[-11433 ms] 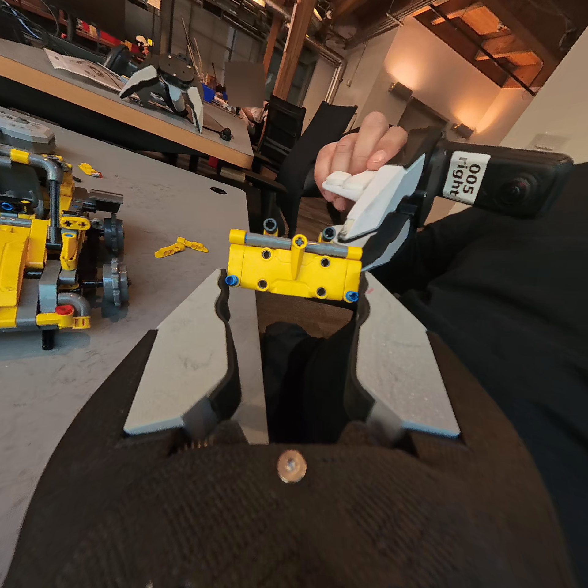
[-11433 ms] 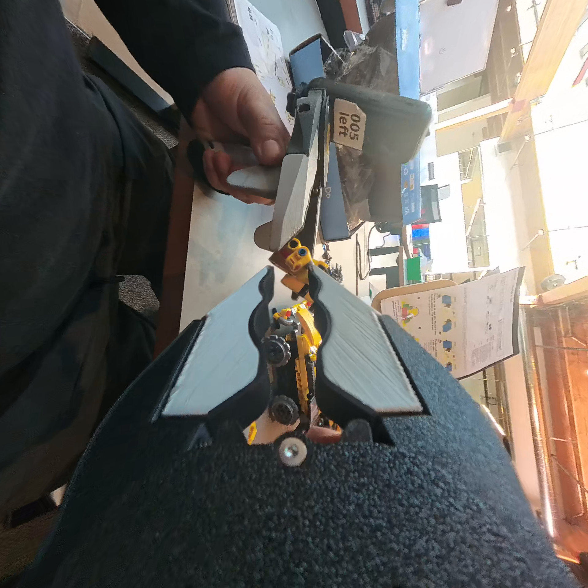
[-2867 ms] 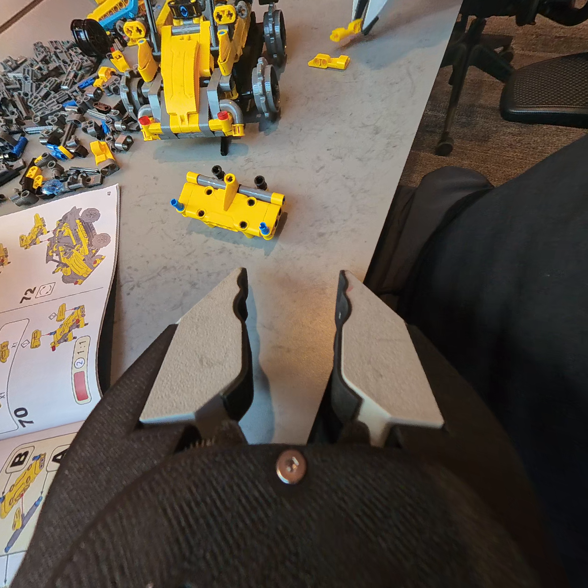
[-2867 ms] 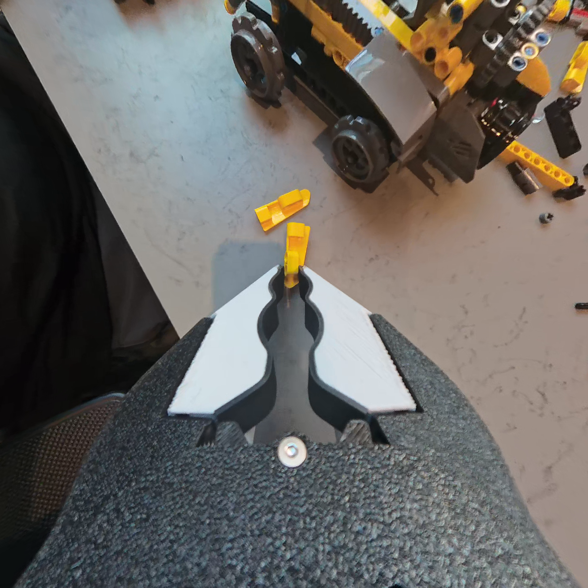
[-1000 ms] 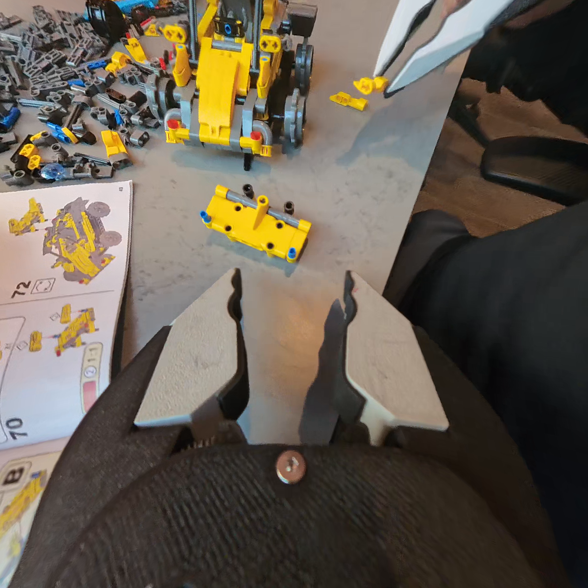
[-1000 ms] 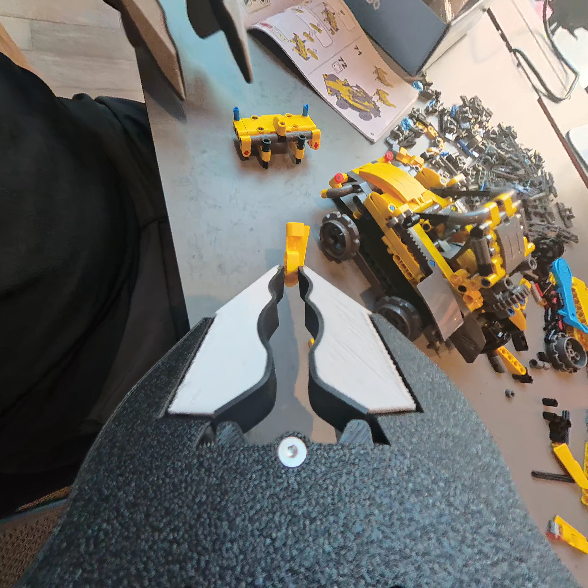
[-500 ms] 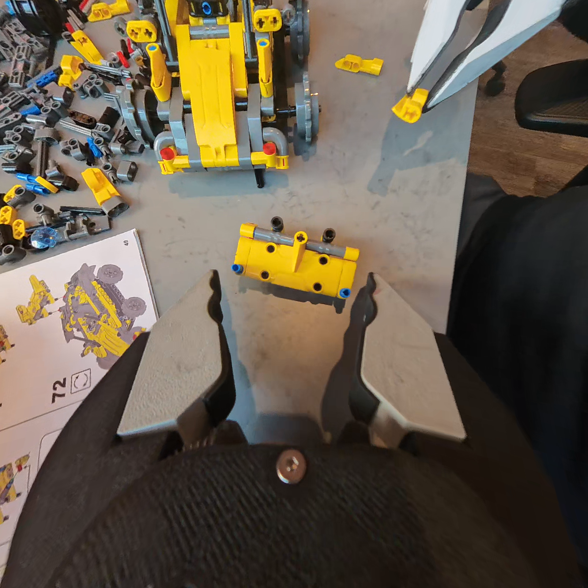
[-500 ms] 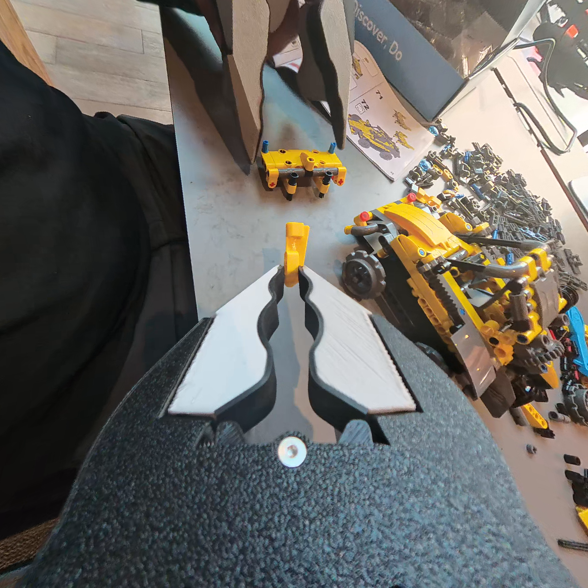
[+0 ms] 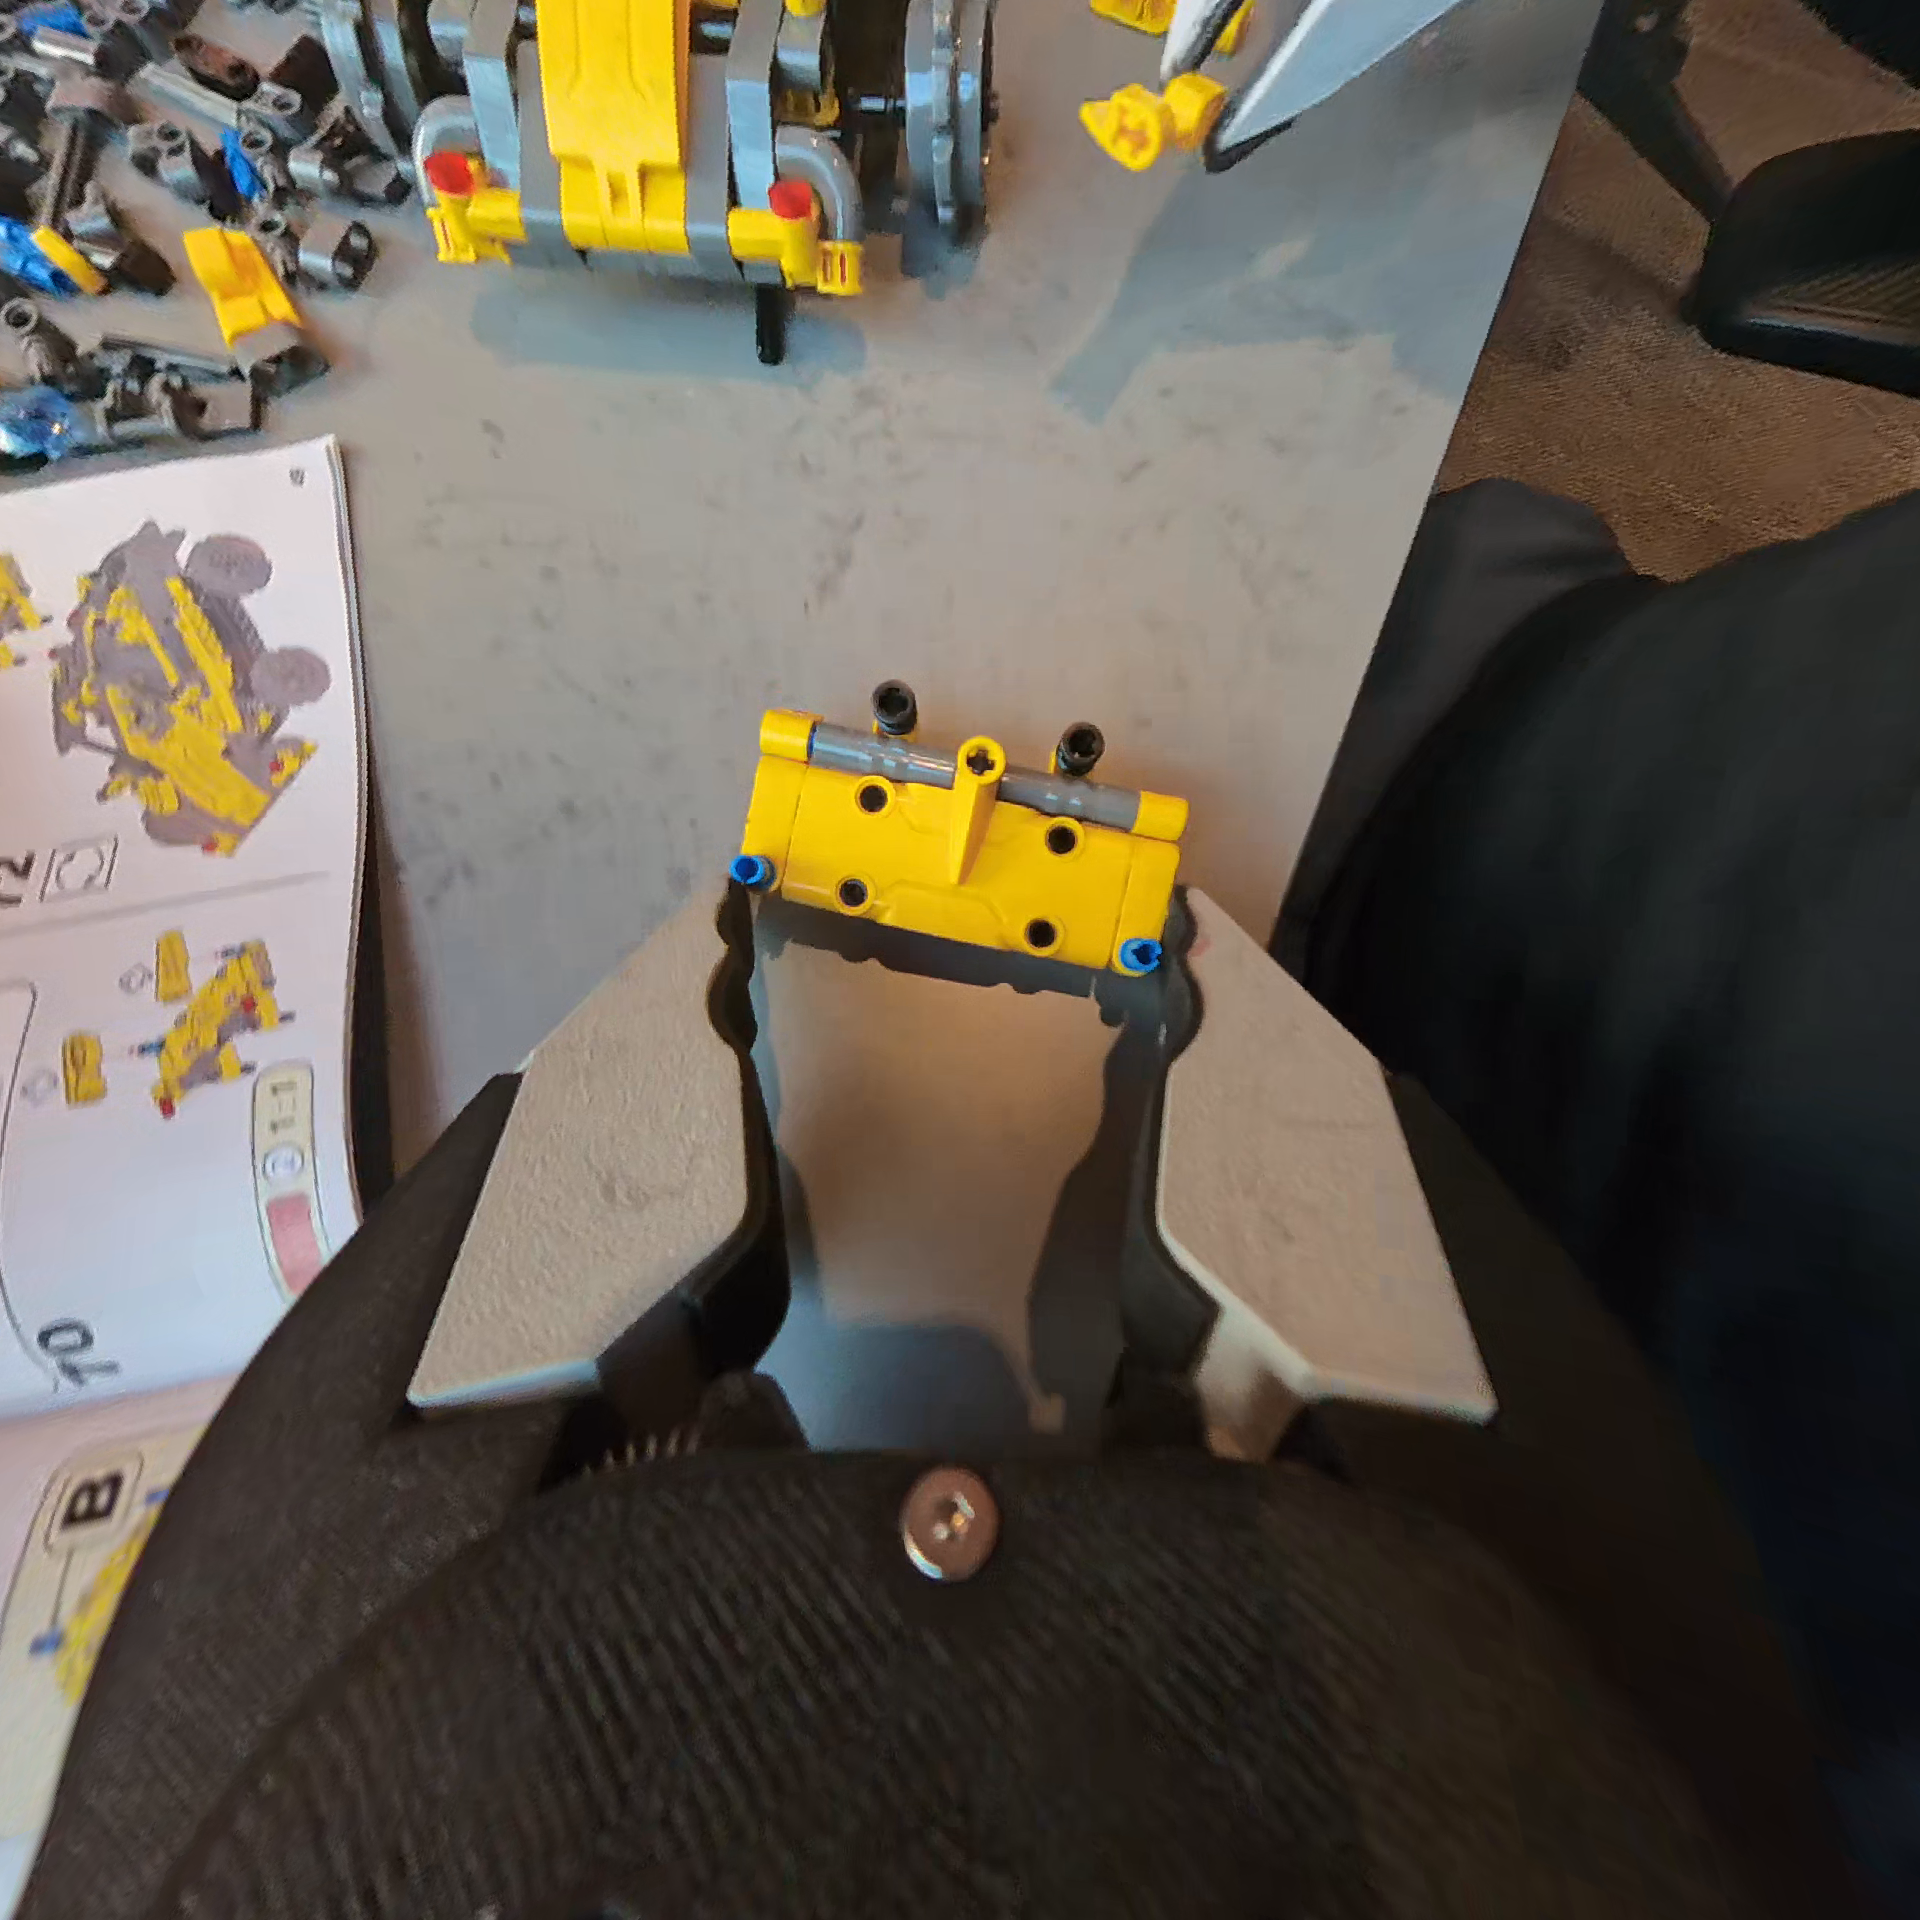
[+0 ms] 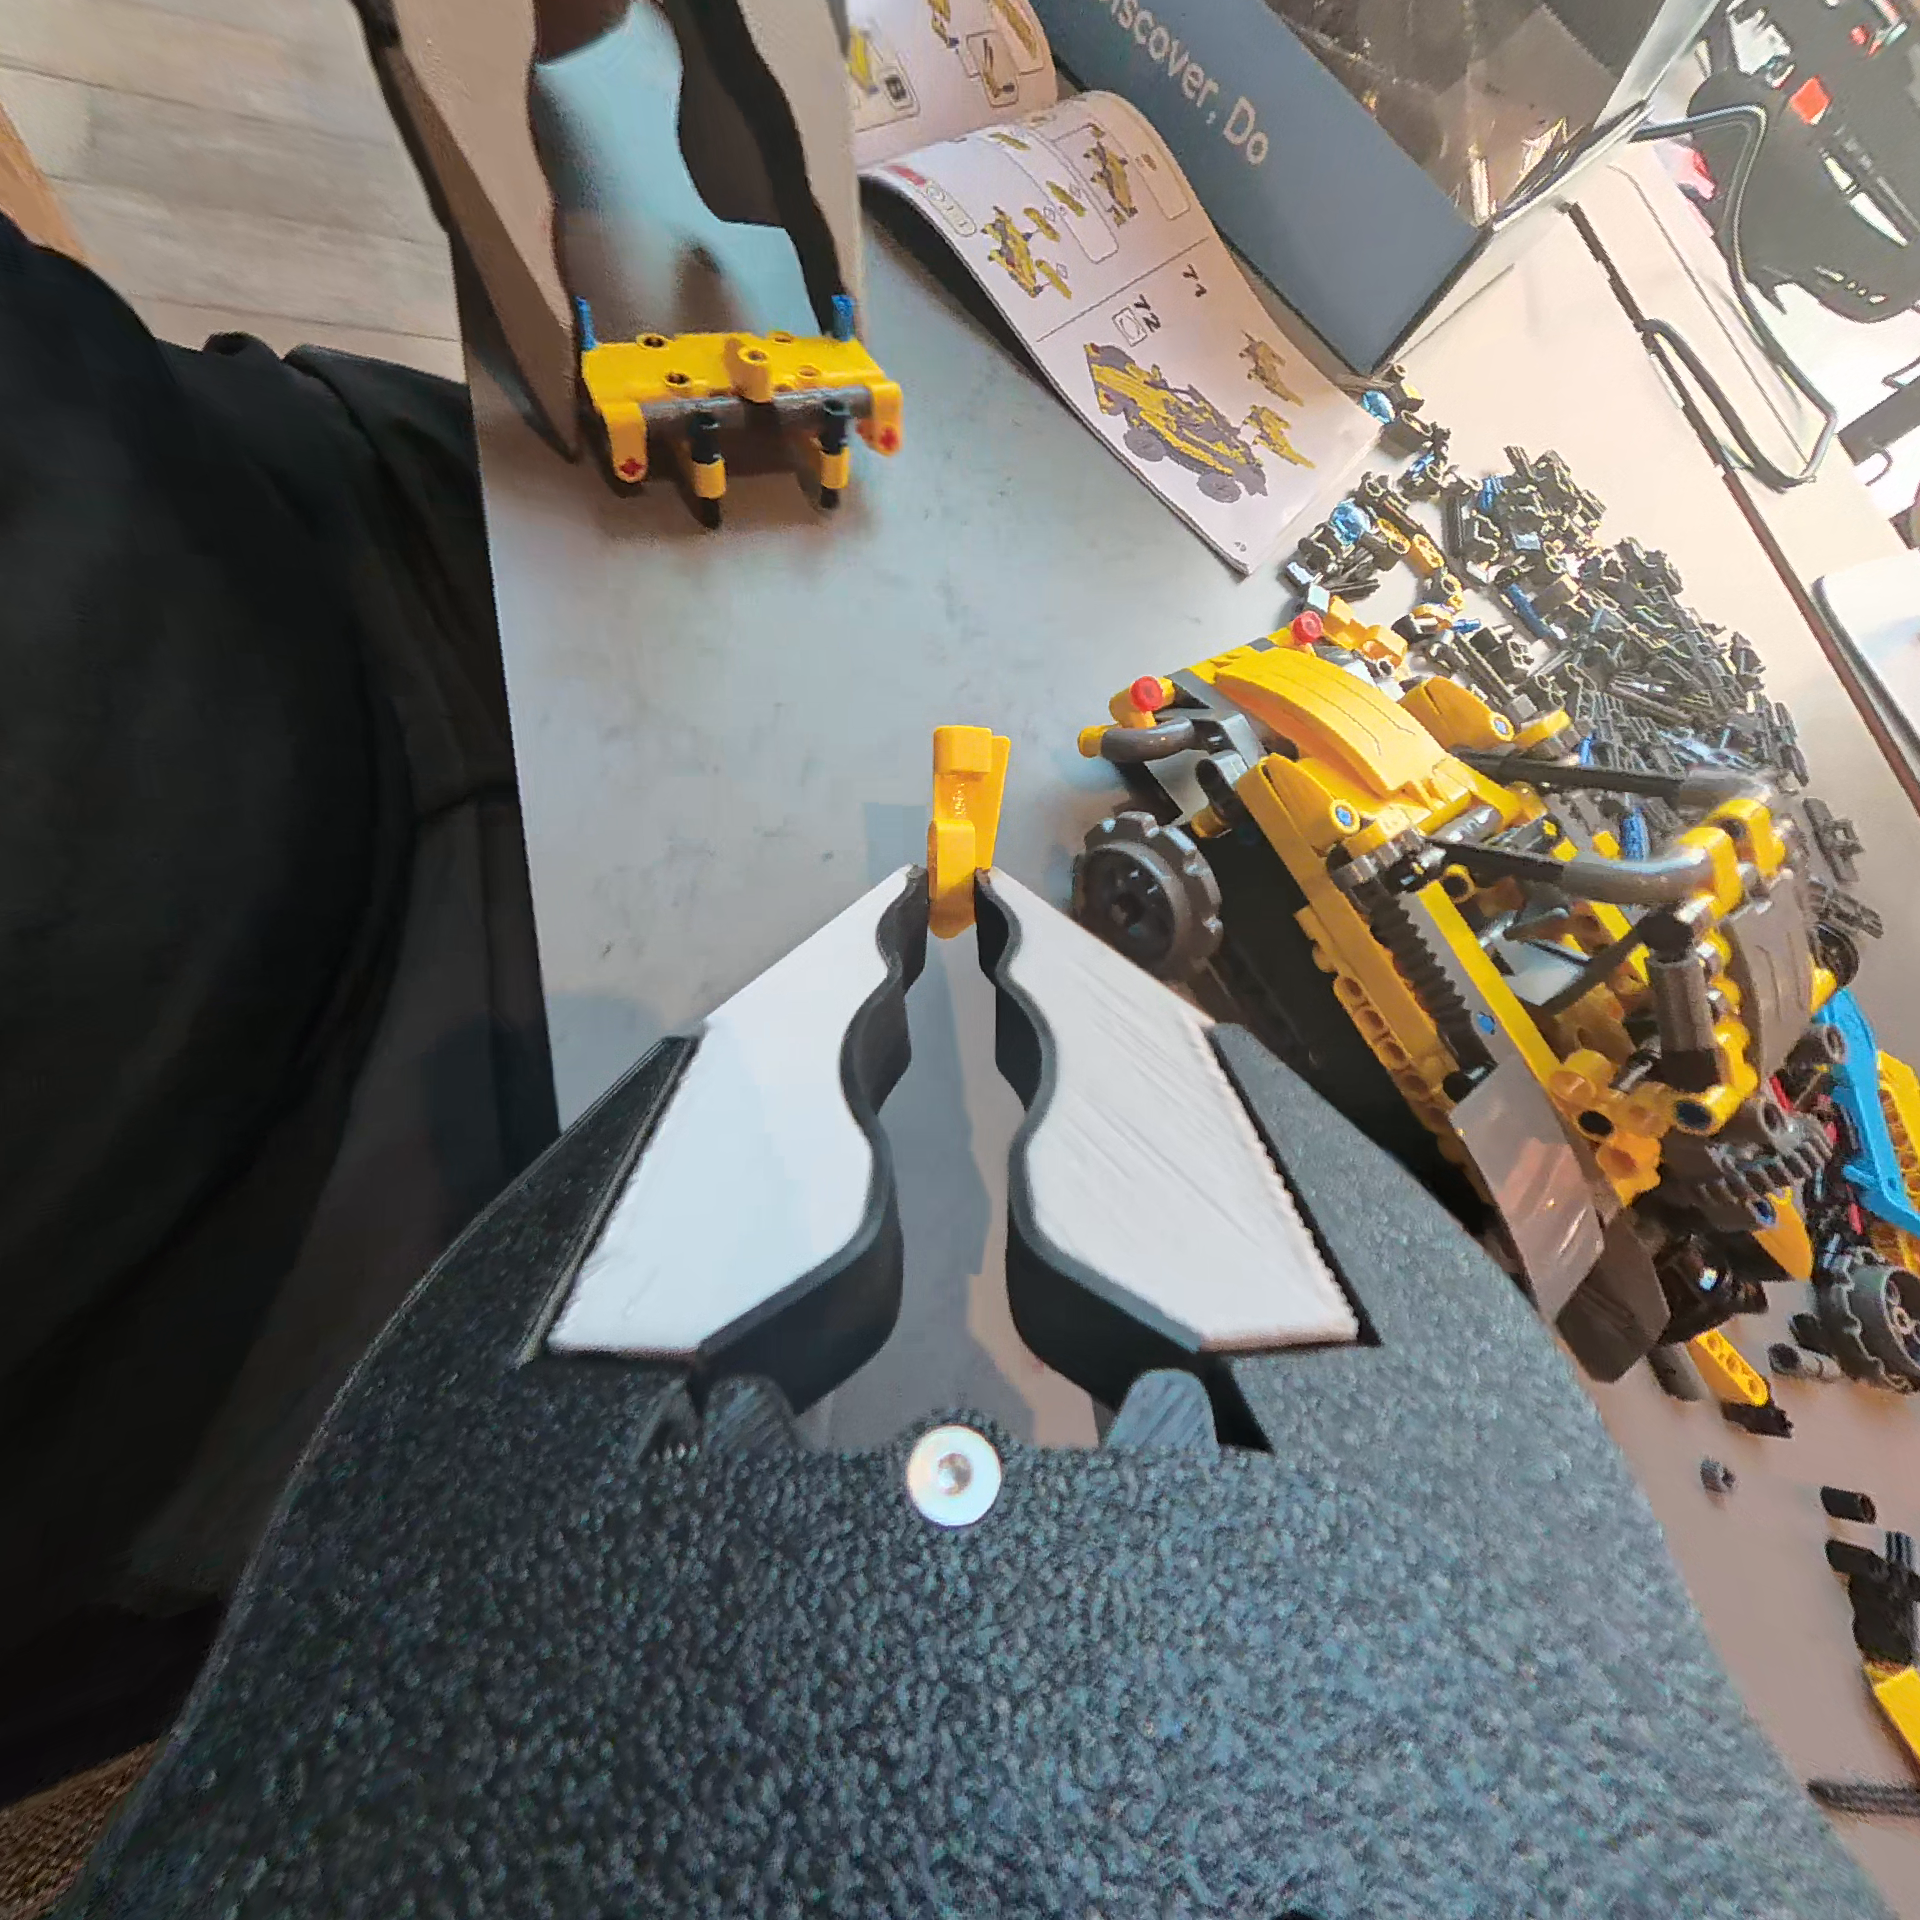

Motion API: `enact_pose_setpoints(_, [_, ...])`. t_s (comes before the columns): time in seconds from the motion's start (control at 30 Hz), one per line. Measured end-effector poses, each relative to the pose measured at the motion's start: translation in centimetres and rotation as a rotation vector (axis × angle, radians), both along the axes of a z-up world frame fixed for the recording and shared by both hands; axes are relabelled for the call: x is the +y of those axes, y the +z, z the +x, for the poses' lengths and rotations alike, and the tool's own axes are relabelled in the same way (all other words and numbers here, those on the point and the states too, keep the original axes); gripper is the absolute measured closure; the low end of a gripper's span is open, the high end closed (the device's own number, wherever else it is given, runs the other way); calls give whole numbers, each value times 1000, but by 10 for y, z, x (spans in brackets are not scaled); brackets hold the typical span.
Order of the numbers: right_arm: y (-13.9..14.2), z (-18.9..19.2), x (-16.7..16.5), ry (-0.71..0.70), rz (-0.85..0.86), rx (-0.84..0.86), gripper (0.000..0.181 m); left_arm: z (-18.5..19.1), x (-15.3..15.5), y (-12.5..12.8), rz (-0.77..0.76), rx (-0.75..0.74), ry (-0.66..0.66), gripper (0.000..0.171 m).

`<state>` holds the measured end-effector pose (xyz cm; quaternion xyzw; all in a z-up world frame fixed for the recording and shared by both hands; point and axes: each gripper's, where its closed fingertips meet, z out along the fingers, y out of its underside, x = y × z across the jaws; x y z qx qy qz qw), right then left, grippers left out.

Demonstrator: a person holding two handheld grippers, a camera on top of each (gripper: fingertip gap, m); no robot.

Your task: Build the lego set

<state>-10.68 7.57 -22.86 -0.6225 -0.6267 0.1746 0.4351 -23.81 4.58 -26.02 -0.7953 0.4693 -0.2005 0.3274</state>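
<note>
Left wrist view:
Left gripper [image 9: 951, 914]: spread wide, low over the grey desk [image 9: 644, 582]. Its tips sit at the two ends of the yellow block [image 9: 966, 857]. I cannot tell if they touch it.
Yellow block: lies on the desk near the edge. It has a grey bar along the top, two black pegs behind and small blue pegs at the corners.
Toy truck [image 9: 634, 145]: yellow and grey, farther back on the desk.
Loose bits [image 9: 156, 239]: a pile to the left of the truck.
Booklet [image 9: 166, 914]: open, at the left.
Right gripper [image 9: 1216, 94]: top right, with a small yellow piece [image 9: 1143, 120] at its tips.

Right wrist view:
Right gripper [image 10: 951, 899]: squeezed narrow, pinching the small yellow piece [image 10: 961, 821], which sticks up above the desk [image 10: 727, 665].
Left gripper [image 10: 712, 322]: far side, around the yellow block [image 10: 738, 400].
Toy truck [image 10: 1455, 935]: to the right.
Booklet [image 10: 1132, 301]: behind the truck, next to a dark blue box [image 10: 1278, 177].
</note>
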Motion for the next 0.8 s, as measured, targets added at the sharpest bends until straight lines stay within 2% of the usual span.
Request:
enact_pose_setpoints(0.4, [17,-44,1,-6,198,94,173,-9,-8,1,18,-30,30,95])
enact_pose_setpoints(0.8, [10,-47,2,-6,171,95,173,-9,-7,1,20,-37,37,97])
